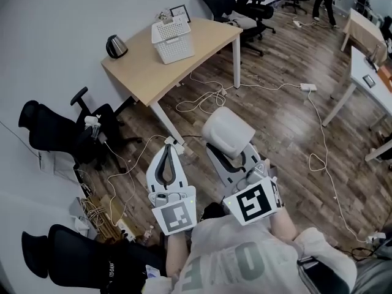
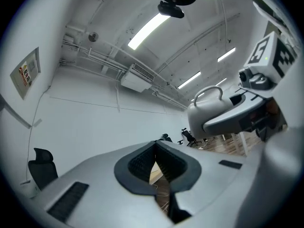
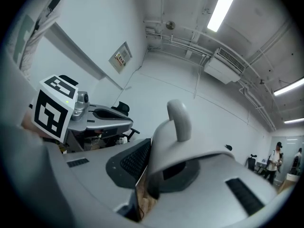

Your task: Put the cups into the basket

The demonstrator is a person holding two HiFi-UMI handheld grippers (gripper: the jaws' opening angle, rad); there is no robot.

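Well ahead of both my tools, beyond a wooden floor strewn with cables, a white basket stands on the table. A dark kettle sits to the basket's left, near the table's far corner. My right tool is clenched on a white cup, carried in the air well short of the table. In the right gripper view the cup fills the space between the jaws of the right tool, its handle pointing up. My left tool hangs just beside it on the left, gripping nothing. In the left gripper view the jaws of the left tool meet at their tips, with only floor showing through the gap behind them, and the cup shows off to the right. Black office chairs stand to the left of my left tool, against the wall.
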